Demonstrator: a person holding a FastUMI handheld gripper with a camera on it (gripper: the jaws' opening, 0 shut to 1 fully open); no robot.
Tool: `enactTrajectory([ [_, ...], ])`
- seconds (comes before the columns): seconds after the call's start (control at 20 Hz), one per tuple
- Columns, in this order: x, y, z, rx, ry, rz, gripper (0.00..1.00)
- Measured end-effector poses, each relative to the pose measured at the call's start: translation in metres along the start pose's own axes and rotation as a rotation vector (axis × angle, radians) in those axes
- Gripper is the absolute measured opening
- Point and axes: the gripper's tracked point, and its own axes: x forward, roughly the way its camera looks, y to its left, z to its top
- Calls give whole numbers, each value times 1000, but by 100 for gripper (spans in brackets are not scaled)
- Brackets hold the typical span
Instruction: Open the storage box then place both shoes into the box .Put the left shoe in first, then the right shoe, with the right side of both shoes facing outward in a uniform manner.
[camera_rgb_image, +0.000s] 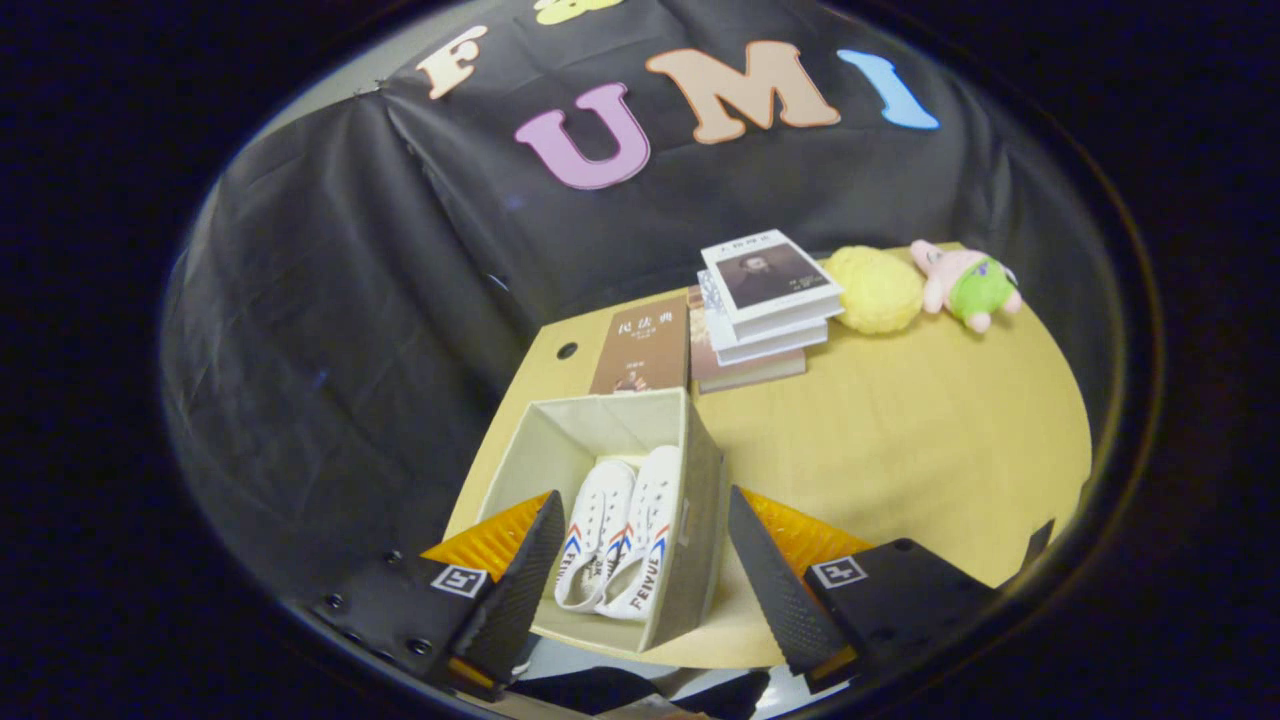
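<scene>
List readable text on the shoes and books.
"FEIYUE": side of both white shoes in the box.
"民法典": brown book cover.
Stacked books: titles too small to read.
Square markers, no text: on the open gripper, fingers flanking the box.

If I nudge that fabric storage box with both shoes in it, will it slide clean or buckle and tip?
The storage box looks soft-walled, so a push high on a wall would likely dent it before it moves. With both white shoes weighing down its floor, tipping seems unlikely; pushed low, it should slide on the smooth table. The gripper is open, fingers straddling it.
</scene>
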Motion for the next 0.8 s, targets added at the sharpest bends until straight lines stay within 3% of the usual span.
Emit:
enactTrajectory([
  [0.65, -94, -85, 75, -177, -391, -111, 100],
  [0.8, -116, -109, 85, -219, -493, -174, 100],
])
